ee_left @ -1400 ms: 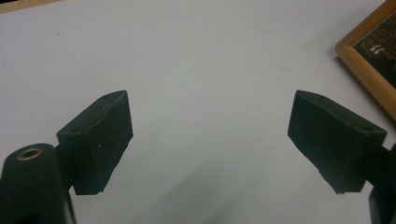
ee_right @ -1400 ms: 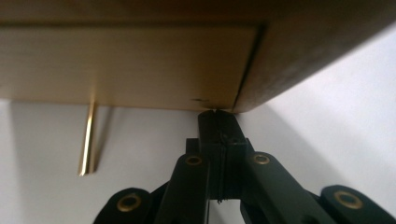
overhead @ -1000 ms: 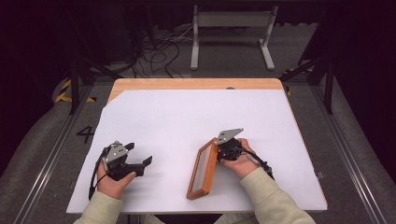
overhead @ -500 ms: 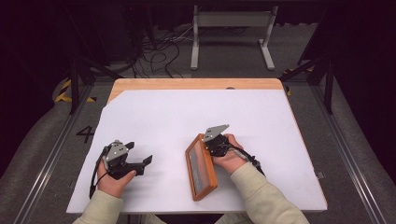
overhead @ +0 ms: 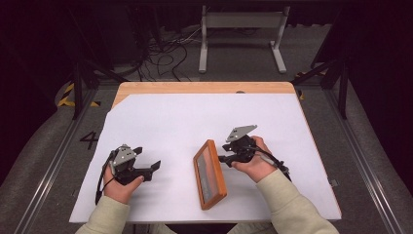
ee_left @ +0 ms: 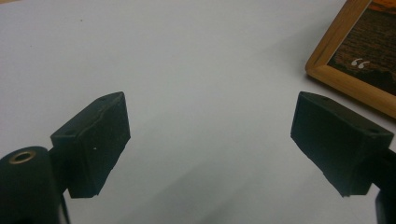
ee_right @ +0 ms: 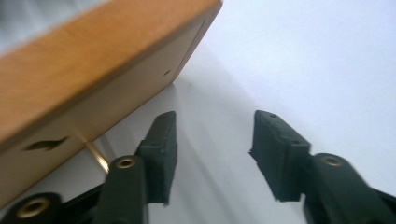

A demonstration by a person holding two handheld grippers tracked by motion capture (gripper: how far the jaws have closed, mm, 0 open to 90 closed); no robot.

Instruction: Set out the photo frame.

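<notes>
Both grippers are spread with nothing between the jaws (the right gripper (overhead: pixel 225 157) has just been opening beside the wooden picture frame (overhead: pixel 210 174), the left gripper (overhead: pixel 151 168) well apart), so the setting-down seems done.

A recording lab or studio: a wooden table (overhead: pixel 204 87) draped in white sheeting (overhead: pixel 195 131) sits on grey carpet, black curtains all around, loose cables (overhead: pixel 160 53) at 11 o'clock, a metal stand (overhead: pixel 241 34) at 12, floor rails flanking.

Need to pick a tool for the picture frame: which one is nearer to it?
Right. The right tool sits just beside the picture frame's right edge, jaws open; the left tool is farther off to its left.
</notes>
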